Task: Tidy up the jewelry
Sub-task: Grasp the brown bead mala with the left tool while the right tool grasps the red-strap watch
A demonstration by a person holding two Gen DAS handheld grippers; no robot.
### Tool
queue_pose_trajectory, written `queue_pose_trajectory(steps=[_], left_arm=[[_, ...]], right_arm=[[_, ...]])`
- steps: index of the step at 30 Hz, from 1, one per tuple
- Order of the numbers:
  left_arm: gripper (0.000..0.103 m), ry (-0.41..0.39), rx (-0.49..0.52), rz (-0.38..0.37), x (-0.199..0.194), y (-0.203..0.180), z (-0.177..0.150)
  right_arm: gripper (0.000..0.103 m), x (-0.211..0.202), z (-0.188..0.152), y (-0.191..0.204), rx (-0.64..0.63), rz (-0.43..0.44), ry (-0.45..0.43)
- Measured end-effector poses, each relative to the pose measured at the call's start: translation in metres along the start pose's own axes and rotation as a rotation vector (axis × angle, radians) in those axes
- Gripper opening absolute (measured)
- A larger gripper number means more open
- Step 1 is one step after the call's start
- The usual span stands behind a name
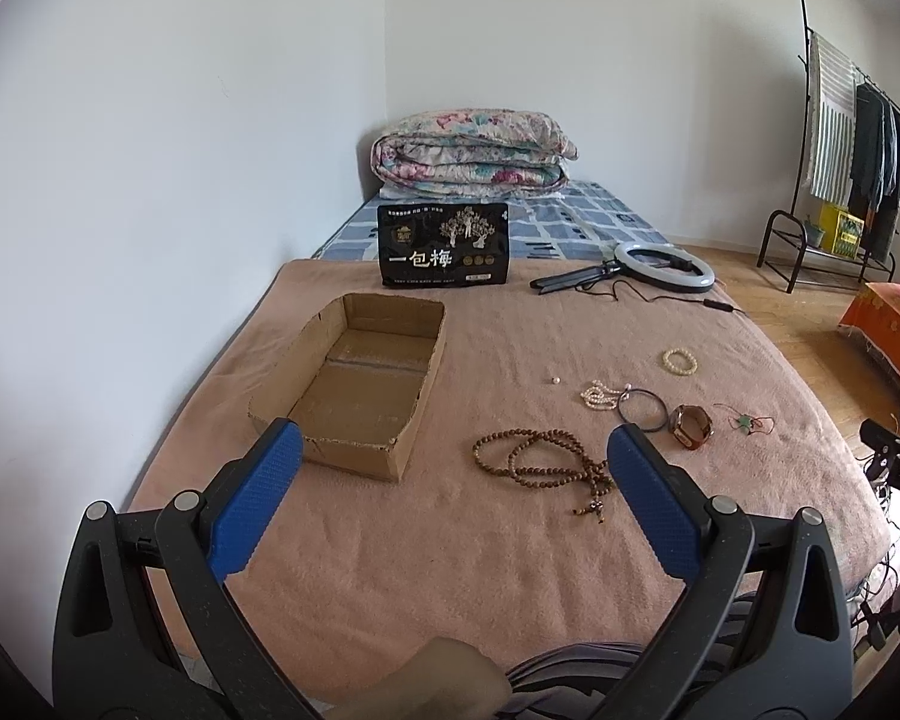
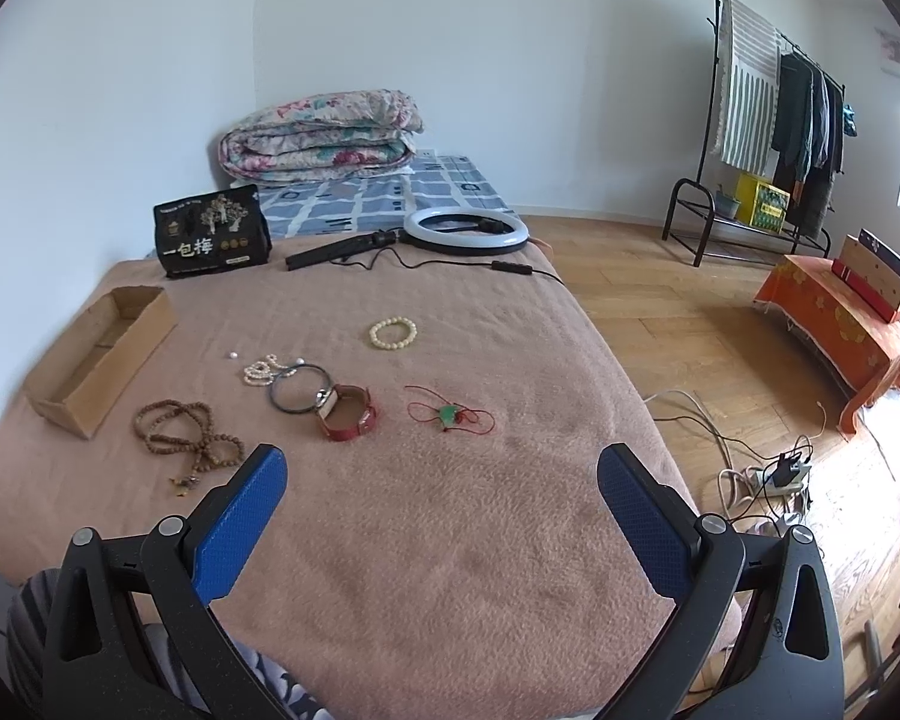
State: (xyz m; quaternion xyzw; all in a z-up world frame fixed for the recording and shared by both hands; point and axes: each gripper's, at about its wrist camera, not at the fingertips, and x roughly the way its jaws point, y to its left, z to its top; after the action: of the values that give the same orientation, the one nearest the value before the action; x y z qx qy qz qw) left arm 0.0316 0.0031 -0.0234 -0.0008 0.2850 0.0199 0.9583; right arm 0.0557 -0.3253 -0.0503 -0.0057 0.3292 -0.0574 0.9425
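Observation:
An empty cardboard box sits on the pink blanket at the left. Jewelry lies to its right: brown wooden beads, a white pearl strand, a black bangle, a red watch, a cream bead bracelet, a red-cord green pendant and a loose pearl. My left gripper is open and empty above the near blanket. My right gripper is open and empty.
A black snack bag and a ring light with cable lie further back. A folded quilt is at the bed's head. Right: wooden floor, clothes rack, orange-covered table, power strip.

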Motion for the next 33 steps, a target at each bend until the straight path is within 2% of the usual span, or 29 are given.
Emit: queue_pose_trajectory(steps=[5, 9, 14, 18, 23, 26, 28, 29, 31, 33], left_arm=[[0.103, 0.052, 0.029, 0.005, 0.025, -0.002, 0.000], [0.103, 0.095, 0.060, -0.020, 0.045, -0.004, -0.002], [0.097, 0.142, 0.105, -0.087, 0.073, -0.014, -0.004], [0.086, 0.185, 0.143, -0.137, 0.098, -0.027, -0.005], [0.086, 0.233, 0.223, -0.170, 0.134, -0.051, -0.010], [0.085, 0.282, 0.245, -0.222, 0.158, -0.063, -0.015], [0.072, 0.322, 0.240, -0.237, 0.174, -0.069, -0.019], [0.071, 0.347, 0.239, -0.250, 0.183, -0.072, -0.021], [0.071, 0.384, 0.239, -0.279, 0.195, -0.079, -0.025], [0.070, 0.410, 0.241, -0.311, 0.204, -0.085, -0.028]], right_arm=[[0.103, 0.012, 0.002, -0.008, 0.008, -0.004, 0.020], [0.103, 0.025, 0.003, -0.012, -0.005, -0.009, 0.030], [0.103, 0.046, 0.008, -0.012, -0.037, 0.049, 0.045], [0.103, 0.069, 0.011, -0.006, -0.079, 0.058, 0.099], [0.102, 0.104, 0.014, 0.002, -0.112, 0.108, 0.185], [0.102, 0.128, 0.015, 0.004, -0.085, 0.129, 0.236], [0.102, 0.142, 0.016, 0.005, -0.067, 0.154, 0.263], [0.102, 0.148, 0.016, 0.006, -0.058, 0.165, 0.274], [0.101, 0.158, 0.018, 0.009, -0.043, 0.188, 0.294], [0.093, 0.167, 0.018, 0.011, -0.036, 0.212, 0.312]])
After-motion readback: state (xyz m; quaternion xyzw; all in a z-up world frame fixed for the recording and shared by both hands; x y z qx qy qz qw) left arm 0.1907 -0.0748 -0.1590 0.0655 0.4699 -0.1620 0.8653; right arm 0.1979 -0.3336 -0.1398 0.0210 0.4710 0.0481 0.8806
